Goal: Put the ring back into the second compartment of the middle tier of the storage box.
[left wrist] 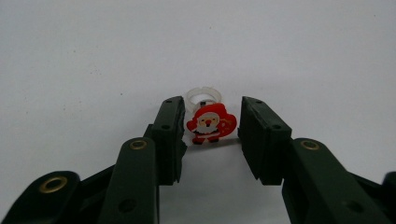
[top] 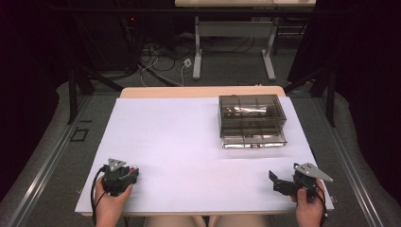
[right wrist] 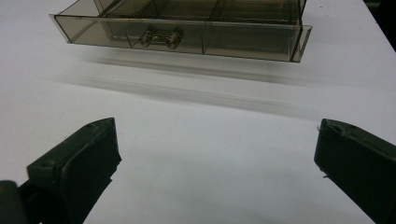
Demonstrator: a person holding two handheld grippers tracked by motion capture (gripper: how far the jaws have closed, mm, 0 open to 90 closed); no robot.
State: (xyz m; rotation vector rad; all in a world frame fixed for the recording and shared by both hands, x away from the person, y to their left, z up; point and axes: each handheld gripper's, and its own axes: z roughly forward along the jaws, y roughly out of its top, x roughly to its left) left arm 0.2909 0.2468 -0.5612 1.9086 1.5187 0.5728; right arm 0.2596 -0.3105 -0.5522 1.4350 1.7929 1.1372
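Where the left gripper (left wrist: pixel 210 128) loosely brackets a Santa ring (left wrist: pixel 210 122), the right gripper (right wrist: pixel 215 154) gapes wide.

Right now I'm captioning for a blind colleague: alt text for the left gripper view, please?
A small Santa ring with a clear band sits on the white table between the left gripper's two open black jaws, touching neither.
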